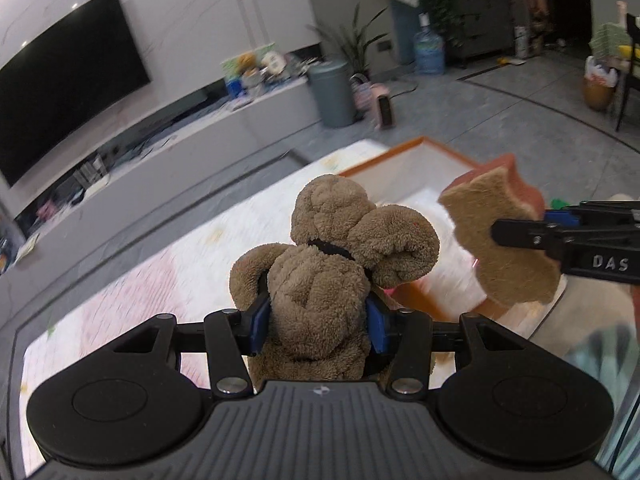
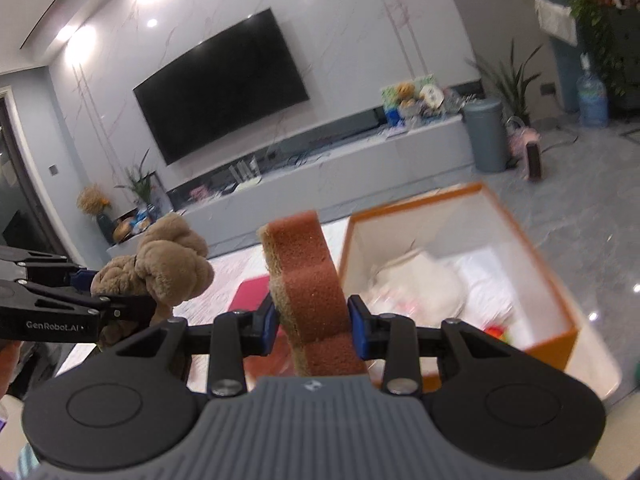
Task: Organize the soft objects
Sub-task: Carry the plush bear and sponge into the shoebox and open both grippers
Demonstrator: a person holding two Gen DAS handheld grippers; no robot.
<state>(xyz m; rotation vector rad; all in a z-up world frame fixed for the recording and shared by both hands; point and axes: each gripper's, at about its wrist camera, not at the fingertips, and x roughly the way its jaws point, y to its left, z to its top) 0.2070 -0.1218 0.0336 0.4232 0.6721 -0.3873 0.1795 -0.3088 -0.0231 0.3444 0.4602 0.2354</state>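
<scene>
Left wrist view: our left gripper (image 1: 318, 322) squeezes a brown plush toy (image 1: 332, 248); our right gripper (image 2: 312, 320) pinches a sponge (image 2: 310, 280), both held up near the orange box (image 2: 552, 336).

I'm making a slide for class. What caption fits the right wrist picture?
The right gripper holds a sponge near an orange box, beside a gripped teddy bear.

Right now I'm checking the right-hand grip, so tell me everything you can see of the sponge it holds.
The sponge is a wavy-edged slab: a reddish-brown porous layer backed by a tan fibrous scouring face. It stands on edge, clamped between the blue pads of the right gripper, lifted clear of the table, near the open orange-rimmed box. Only the pads touch it.
</scene>
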